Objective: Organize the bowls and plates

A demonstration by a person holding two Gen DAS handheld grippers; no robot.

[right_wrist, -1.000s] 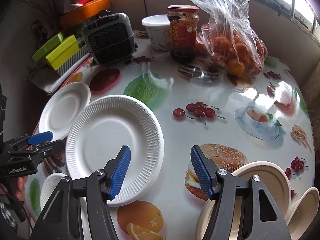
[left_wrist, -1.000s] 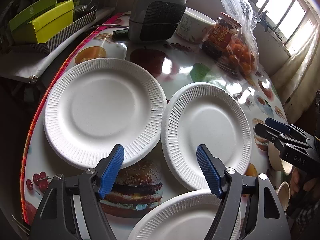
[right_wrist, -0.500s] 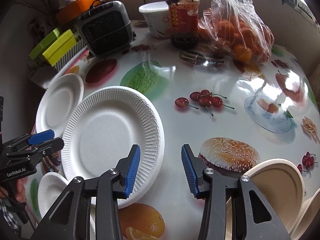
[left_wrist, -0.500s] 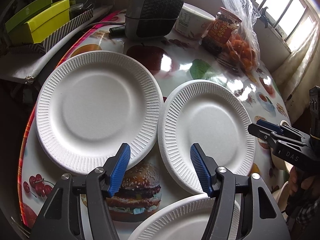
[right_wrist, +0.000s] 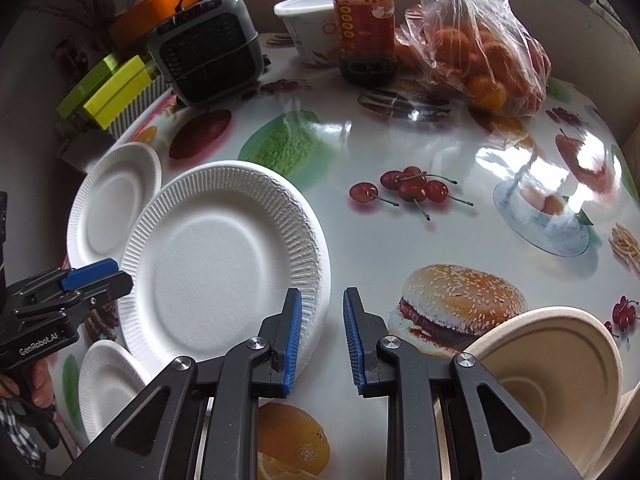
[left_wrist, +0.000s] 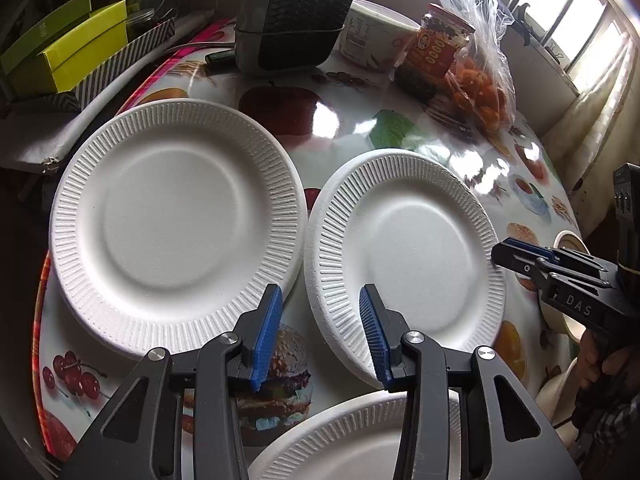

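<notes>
Three white foam plates lie on the glossy table point(right_wrist: 400, 152) with its printed fruit and burgers. Each has a smooth, shallow well and a broad rim pressed into fine radial ribs. In the left wrist view the left plate point(left_wrist: 176, 224) fills the middle left of the frame, and the middle plate point(left_wrist: 404, 264) sits just right of it, their rims touching or nearly so. The near plate point(left_wrist: 352, 440) shows only as a ribbed arc at the bottom edge, partly behind the tool.

The left gripper point(left_wrist: 320, 340) hangs low at bottom centre, its blue-padded jaws part open with a moderate gap and nothing between them; one pad is over the left plate's lower right rim, the other over the middle plate's lower left rim.

In the right wrist view the right gripper point(right_wrist: 320, 332) is at bottom centre, jaws narrowed to a slim gap and empty, the left pad over the middle plate's right rim. At the lower right of that frame sits a tan bowl point(right_wrist: 560, 368), smooth and matte, tipped on edge.

At the top of the frame stand a grey heater point(right_wrist: 208, 64), a white tub point(right_wrist: 312, 28), a jar point(right_wrist: 364, 24) and a bag of oranges point(right_wrist: 472, 56).
</notes>
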